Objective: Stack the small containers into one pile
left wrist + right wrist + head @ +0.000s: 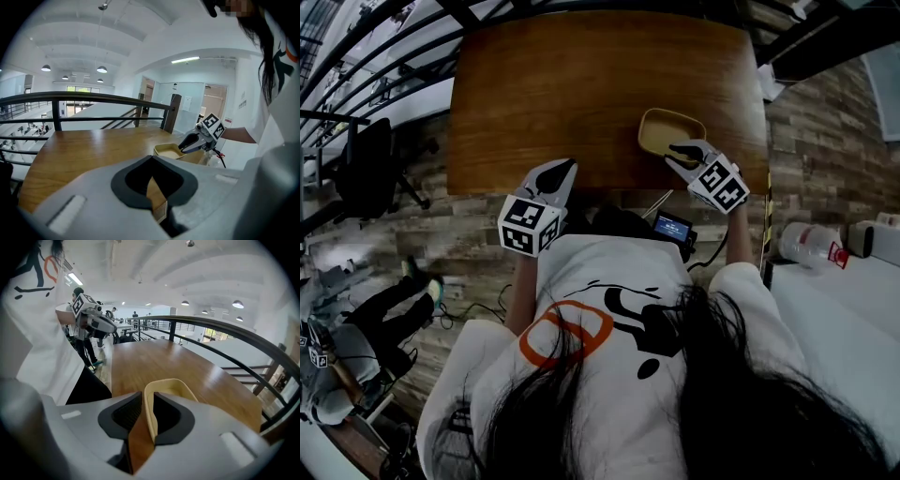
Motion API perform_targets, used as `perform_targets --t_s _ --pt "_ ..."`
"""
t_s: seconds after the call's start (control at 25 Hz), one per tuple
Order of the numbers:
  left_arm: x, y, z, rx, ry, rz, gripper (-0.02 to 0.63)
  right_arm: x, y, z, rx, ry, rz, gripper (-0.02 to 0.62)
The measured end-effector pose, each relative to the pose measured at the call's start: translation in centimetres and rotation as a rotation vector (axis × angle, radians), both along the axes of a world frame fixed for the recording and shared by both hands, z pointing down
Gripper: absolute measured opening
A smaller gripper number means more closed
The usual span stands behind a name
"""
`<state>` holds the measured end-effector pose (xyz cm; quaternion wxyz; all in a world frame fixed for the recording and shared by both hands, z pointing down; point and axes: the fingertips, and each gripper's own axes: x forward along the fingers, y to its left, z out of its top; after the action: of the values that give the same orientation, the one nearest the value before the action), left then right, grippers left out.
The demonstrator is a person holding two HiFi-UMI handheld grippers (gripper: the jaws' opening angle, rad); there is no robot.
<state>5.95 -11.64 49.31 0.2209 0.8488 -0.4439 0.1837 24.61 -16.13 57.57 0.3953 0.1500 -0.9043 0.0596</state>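
Wooden table [581, 94] runs away from the person, with rounded far corners; the near edge lies just in front of the person's white shirt [609, 309].

Container [667, 127], pale yellow with a rounded rim, sits on the near right part of the table; it is close to the near edge, with a strip of bare wood between it and the right edge; cannot tell whether it is one piece or several nested.

Right hand-held gripper [680, 150] comes in from the near right; its jaws are closed on the near wall of the container, one jaw inside the rim and one outside; the rim stands upright between them in the right gripper view.

Left hand-held gripper [565, 169] is at the near edge, left of the container and well apart from it; its jaws are drawn together at the tips and hold nothing; only a sliver of table wood shows between the pads.

Broad open wood stretches left of and beyond the container, out to the far edge; the lane between the two grippers along the near edge is plain wood too.

A black railing [93, 98] runs past the far and left sides of the table; beyond it the floor drops to a lower level. A black chair [370, 164] stands on the plank floor to the left, apart from the table. A small device with a lit screen [673, 227] shows below the near edge, by the person's right arm.
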Motion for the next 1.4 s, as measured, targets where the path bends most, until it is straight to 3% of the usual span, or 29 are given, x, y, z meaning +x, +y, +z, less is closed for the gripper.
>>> perform_targets --t_s 0.64,0.92,1.08,1.4 --pt "-1.1 1.6 0.2 -0.03 -0.03 0.035 0.0 -2.3 2.5 -0.7 0.009 -0.096 0.102 0.092" --pt "-3.7 3.3 -0.3 -0.015 -0.023 0.066 0.0 -5.9 5.0 -2.4 0.011 -0.106 0.126 0.089" --pt "-6.3 5.1 -1.3 0.018 -0.009 0.079 0.0 -8.3 6.8 -3.8 0.031 -0.141 0.195 0.089" --pt "-15.0 12.3 -2.3 0.051 -0.001 0.081 0.0 -18.5 12.9 -6.4 0.038 -0.257 0.274 0.07"
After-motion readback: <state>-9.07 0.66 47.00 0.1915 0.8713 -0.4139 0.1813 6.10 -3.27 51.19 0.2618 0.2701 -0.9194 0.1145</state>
